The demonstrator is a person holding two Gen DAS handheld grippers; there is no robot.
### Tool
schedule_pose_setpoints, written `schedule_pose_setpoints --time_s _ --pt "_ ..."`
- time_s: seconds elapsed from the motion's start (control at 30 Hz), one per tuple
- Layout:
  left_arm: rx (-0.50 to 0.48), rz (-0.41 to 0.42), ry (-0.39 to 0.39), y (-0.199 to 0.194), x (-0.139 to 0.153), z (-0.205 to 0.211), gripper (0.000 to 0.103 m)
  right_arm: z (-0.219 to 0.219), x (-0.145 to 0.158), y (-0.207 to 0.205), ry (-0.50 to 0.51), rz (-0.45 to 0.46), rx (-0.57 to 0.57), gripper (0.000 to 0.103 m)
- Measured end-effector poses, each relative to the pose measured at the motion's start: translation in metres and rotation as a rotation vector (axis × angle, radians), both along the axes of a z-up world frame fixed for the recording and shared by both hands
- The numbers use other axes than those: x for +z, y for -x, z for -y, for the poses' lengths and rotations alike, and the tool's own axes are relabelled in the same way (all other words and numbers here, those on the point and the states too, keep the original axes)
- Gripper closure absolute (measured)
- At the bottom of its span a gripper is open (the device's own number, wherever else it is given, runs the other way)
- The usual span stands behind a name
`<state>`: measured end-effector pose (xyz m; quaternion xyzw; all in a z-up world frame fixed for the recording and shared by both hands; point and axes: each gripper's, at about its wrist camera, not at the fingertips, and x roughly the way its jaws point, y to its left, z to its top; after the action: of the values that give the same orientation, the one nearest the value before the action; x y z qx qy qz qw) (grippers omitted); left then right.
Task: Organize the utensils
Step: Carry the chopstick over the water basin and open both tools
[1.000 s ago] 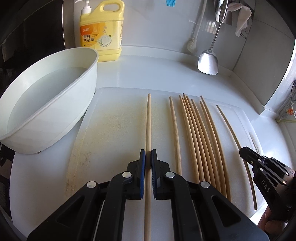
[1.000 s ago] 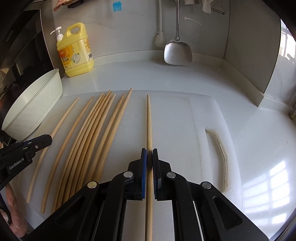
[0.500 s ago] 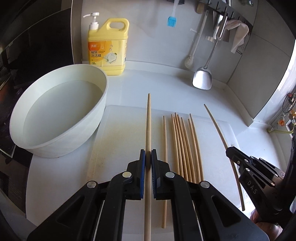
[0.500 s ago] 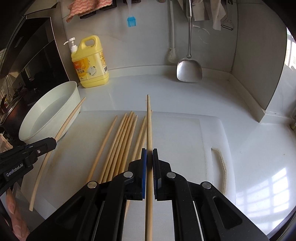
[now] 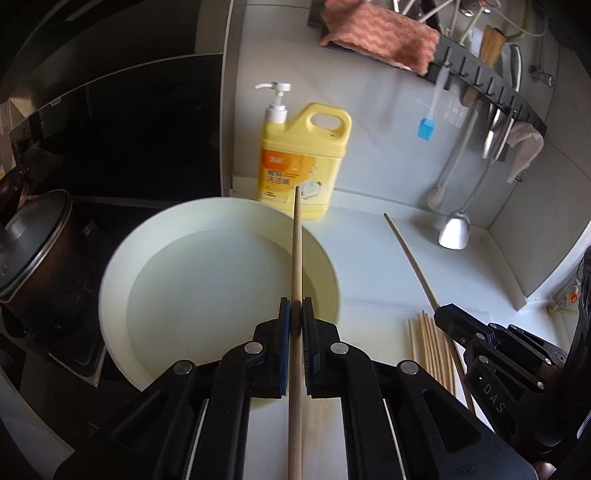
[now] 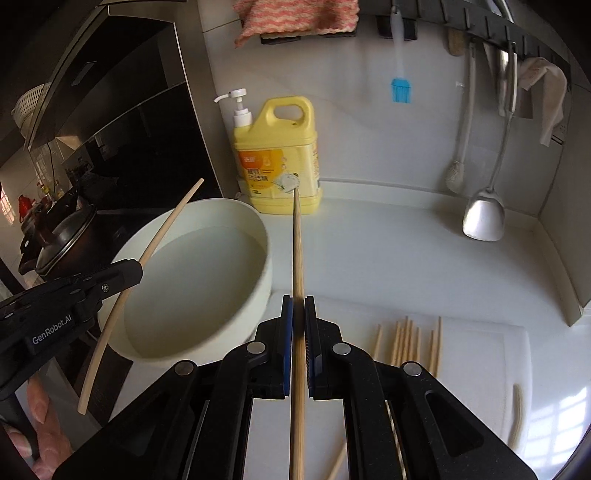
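Note:
In the left wrist view my left gripper [image 5: 295, 310] is shut on one wooden chopstick [image 5: 296, 254], held in the air over the right side of a white basin [image 5: 112, 288] of water. In the right wrist view my right gripper [image 6: 298, 306] is shut on a second chopstick [image 6: 297, 243], just right of the basin [image 6: 258, 295]. Each view shows the other tool: the right gripper [image 5: 441, 315] with its chopstick [image 5: 410, 254], and the left gripper [image 6: 138, 267] with its chopstick [image 6: 162, 232]. Several chopsticks [image 6: 406, 339] lie on the white cutting board [image 6: 480, 354].
A yellow detergent bottle [image 6: 280, 158] stands against the wall behind the basin. A steel spatula [image 6: 484, 218], a blue brush [image 6: 400, 88] and a cloth [image 6: 295, 14] hang on the wall. A dark lidded pot [image 5: 33, 251] sits on the stove at left. A hand [image 6: 40, 443] holds the left tool.
Both grippers rose off the cutting board and swung left toward the basin, each carrying its chopstick. The remaining chopsticks stayed on the board, now lower right in both views.

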<state>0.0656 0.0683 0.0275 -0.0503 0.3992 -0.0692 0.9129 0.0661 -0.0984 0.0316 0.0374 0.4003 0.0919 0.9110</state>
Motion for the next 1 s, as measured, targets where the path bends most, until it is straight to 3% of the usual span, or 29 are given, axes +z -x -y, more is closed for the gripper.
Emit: schedule_pose_setpoints --time_s 0.23,0.47,1.0 --pt "0.039 -0.067 0.012 -0.051 -0.026 -0.072 0.096 -0.081 -0.011 -0.059 -0.036 -0.028 0.041 0.097" --pt "0.022 -0.145 0.005 -0.086 -0.063 -0.098 0.096 -0.128 -0.047 -0.101 -0.058 -0.131 0.044 0.097" --pt "-0.027 -0.295 -0.003 -0.119 -0.113 -0.103 0.096 -0.139 -0.101 -0.135 -0.047 -0.325 0.003 0.097"
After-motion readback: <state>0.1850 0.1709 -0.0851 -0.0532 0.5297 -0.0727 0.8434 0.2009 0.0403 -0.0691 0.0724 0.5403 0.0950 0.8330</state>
